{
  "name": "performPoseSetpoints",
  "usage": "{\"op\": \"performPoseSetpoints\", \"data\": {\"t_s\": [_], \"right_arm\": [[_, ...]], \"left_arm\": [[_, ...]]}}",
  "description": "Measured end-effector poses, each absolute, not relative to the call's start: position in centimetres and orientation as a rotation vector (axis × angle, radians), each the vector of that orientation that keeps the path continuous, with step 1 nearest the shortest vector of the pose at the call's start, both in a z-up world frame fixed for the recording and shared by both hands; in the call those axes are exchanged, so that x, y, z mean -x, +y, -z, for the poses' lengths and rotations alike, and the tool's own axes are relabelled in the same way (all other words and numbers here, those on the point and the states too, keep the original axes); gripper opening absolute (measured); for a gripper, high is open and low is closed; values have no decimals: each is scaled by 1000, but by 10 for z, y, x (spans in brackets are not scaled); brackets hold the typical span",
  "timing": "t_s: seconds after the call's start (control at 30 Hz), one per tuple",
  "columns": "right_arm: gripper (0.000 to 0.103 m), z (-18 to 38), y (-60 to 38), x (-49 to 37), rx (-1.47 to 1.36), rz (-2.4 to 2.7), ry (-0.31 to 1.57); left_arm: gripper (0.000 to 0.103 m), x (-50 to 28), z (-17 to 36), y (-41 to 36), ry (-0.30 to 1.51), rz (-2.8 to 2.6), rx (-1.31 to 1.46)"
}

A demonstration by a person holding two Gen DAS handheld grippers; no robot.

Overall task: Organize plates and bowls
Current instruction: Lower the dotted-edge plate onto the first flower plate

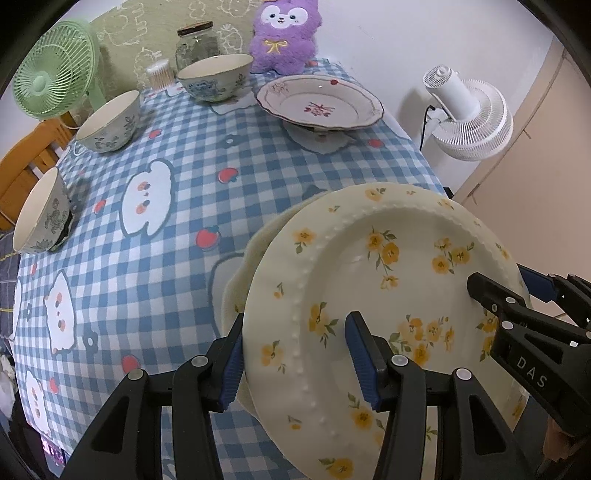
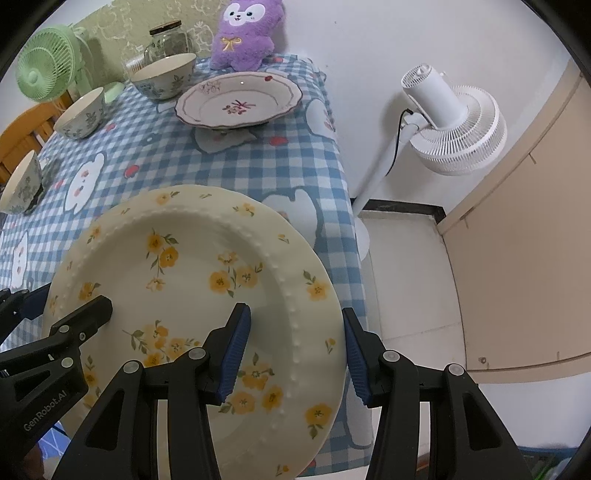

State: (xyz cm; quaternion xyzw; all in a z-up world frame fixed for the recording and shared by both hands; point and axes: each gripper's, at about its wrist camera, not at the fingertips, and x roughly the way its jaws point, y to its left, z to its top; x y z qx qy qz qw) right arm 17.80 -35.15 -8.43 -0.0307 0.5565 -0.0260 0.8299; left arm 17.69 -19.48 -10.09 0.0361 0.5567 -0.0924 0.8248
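While three patterned bowls stand along the left edge of the checked table (image 1: pixel 177 155), the nearest bowl (image 1: pixel 40 214), the middle bowl (image 1: pixel 109 123) and the far bowl (image 1: pixel 214 75) each sit apart from one another. Behind them stand a green fan (image 1: pixel 51 70), a glass jar (image 1: pixel 195 42) and a purple plush toy (image 1: pixel 282 35). A red-flowered plate (image 1: pixel 319 101) rests at the table's far right. Nearer the cameras, a cream plate with yellow flowers (image 1: pixel 388 295) is held tilted over the table's near right corner. The left tool (image 1: pixel 295 354) straddles the plate's left rim, one blue pad outside the edge and one on the plate's face, gripping it. The right tool (image 2: pixel 295 354) clamps the opposite rim the same way. A white floor fan (image 2: pixel 450 125) stands on the floor right of the table.
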Motion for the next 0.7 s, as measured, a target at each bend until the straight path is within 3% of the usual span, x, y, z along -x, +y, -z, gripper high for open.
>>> {"op": "performPoseSetpoints", "data": {"t_s": [0.7], "right_arm": [[52, 104, -352, -180, 62, 51, 1215]], "left_arm": [[53, -176, 120, -199, 1223, 182, -84]]}}
